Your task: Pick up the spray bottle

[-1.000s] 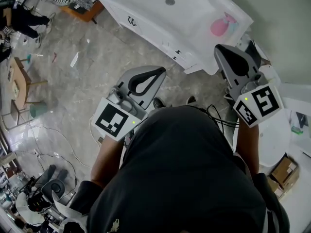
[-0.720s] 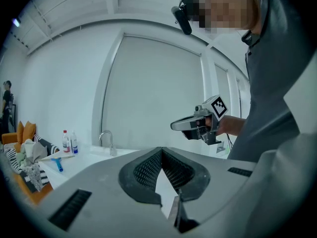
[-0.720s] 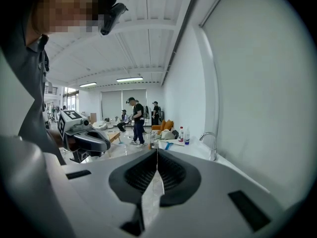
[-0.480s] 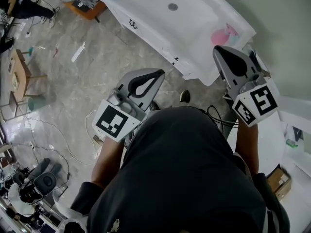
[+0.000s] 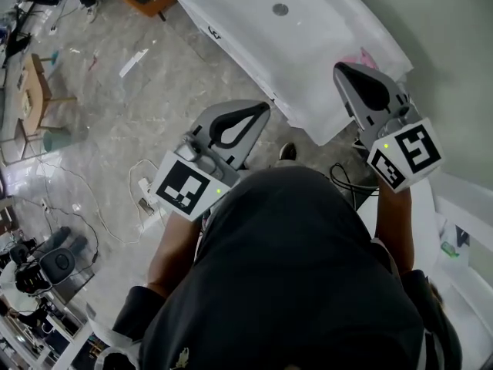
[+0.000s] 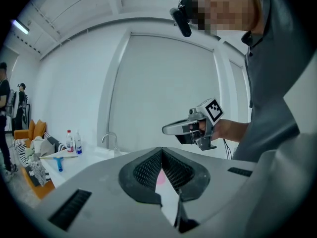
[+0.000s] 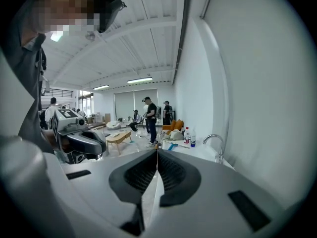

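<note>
The pink spray bottle (image 5: 358,56) lies on the white counter (image 5: 246,14) near its right end, and my right gripper hides most of it. A pink patch of the bottle (image 6: 161,178) shows through the slot behind my left jaws. My right gripper (image 5: 338,68) is held just in front of the bottle, shut and empty. My left gripper (image 5: 264,108) hangs over the floor short of the counter's front edge, also shut and empty. Each gripper sees the other: the right gripper (image 6: 190,128) in the left gripper view, the left gripper (image 7: 74,133) in the right gripper view.
The counter has a sink drain (image 5: 280,9) and a tap (image 7: 214,145). Two small bottles (image 6: 73,142) and a blue tool (image 6: 59,163) stand at its far end. Cables and a power strip (image 5: 146,199) lie on the marble floor. People (image 7: 150,115) and a low wooden table (image 5: 35,99) are farther back.
Both grippers have moved closer to the counter. The right gripper now covers most of the pink bottle, which showed fully before. Both stay shut.
</note>
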